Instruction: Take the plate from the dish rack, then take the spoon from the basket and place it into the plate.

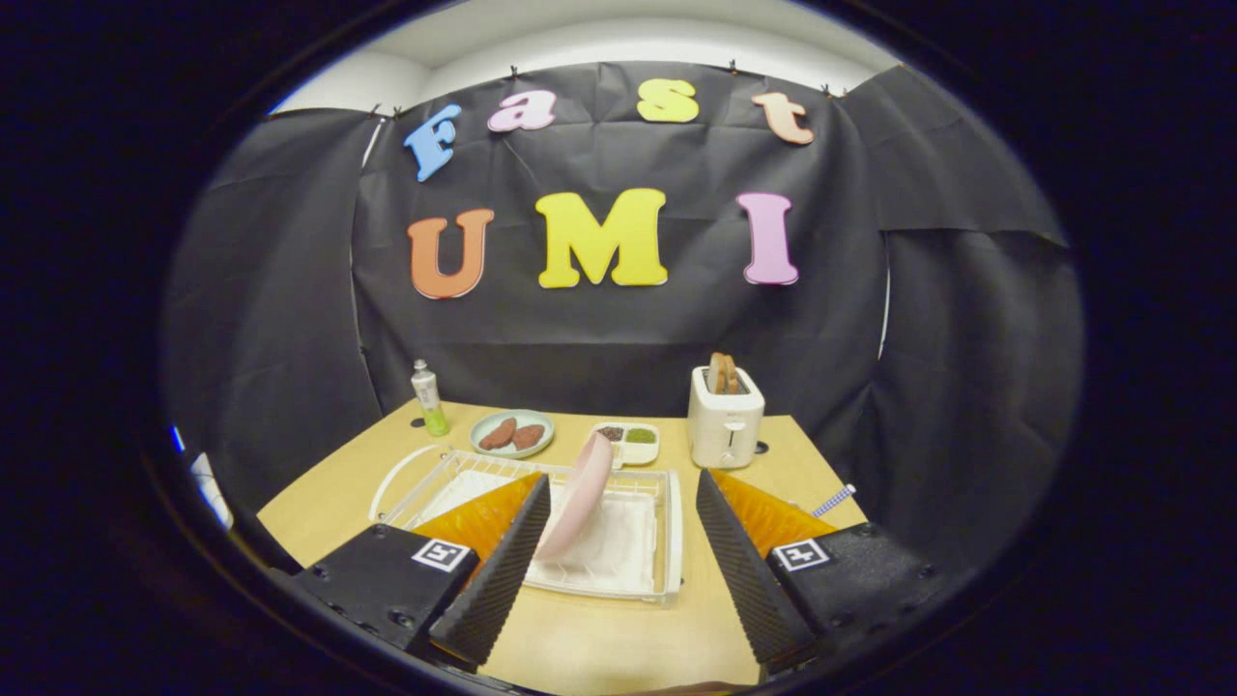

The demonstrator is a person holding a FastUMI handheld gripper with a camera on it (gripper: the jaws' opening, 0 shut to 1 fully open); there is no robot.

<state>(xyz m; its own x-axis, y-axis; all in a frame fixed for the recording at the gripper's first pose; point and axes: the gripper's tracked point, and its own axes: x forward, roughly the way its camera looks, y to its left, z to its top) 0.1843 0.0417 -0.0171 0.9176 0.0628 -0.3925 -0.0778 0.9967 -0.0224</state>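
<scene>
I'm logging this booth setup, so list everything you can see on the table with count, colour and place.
Table: one, light wood, under everything.
Dish rack: one, white, just ahead of the claw.
Plate: one, pink, on edge in the rack.
Bottle: one, white and green, back left.
Dish: one, pale green, two brown pieces on it, behind the rack.
Divided tray: one, white, beside the dish.
Toaster: one, white, toast in it, back right.
Claw: one, open, fingers flanking the plate, not touching.

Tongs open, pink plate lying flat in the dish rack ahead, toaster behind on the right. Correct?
Not quite. In the gripper view the pink plate stands on edge in the dish rack, leaning, not flat. The tongs are open, and the toaster does sit behind on the right.
</scene>
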